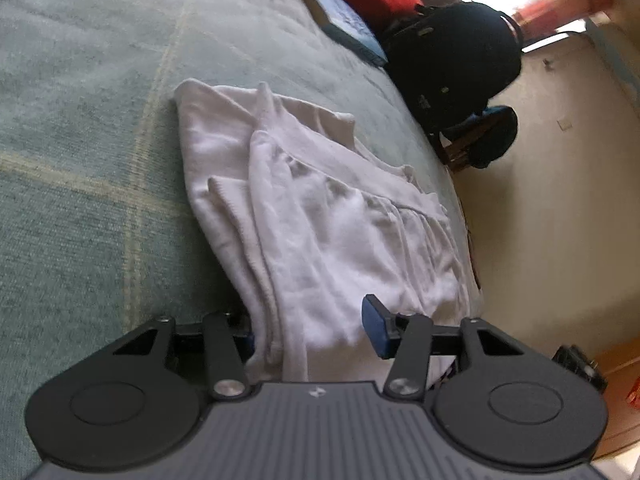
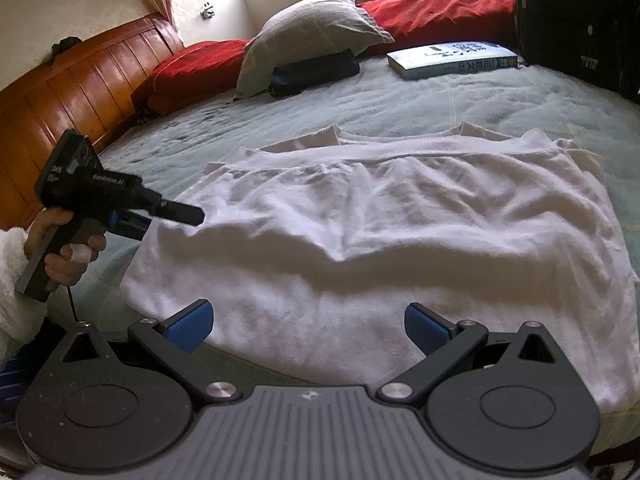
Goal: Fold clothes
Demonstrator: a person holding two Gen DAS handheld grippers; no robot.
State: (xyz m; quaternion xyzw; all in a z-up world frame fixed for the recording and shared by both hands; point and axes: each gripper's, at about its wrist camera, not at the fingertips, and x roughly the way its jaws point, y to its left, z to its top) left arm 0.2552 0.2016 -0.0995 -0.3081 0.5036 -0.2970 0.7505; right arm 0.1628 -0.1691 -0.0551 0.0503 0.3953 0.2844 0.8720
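Lying flat on the pale green bedspread (image 2: 460,96), a white knit top (image 2: 380,232), partly folded: ribbed hem band doubled back across the far side, soft creases and one long shallow ridge running across the middle, near edge reaching right up between the fingers of the right claw (image 2: 307,326). Standing wide open, that right claw, blue pads clear of the cloth, hovering just over the near hem. Coming in from the left of it, the left claw (image 2: 180,213), held in a hand (image 2: 68,256) with a fluffy white sleeve (image 2: 16,292), tip resting at the garment's left edge. Seen from the left wrist, bunched layers of the same top (image 1: 320,220) filling the gap of the left claw (image 1: 316,332), one blue pad showing at the right, the other hidden behind the fabric; cannot tell whether pressing yet or not. Beyond the top, far ahead of the right claw, lying on the bed: a grey pillow (image 2: 312,32), red bedding (image 2: 440,16), a book (image 2: 452,60).
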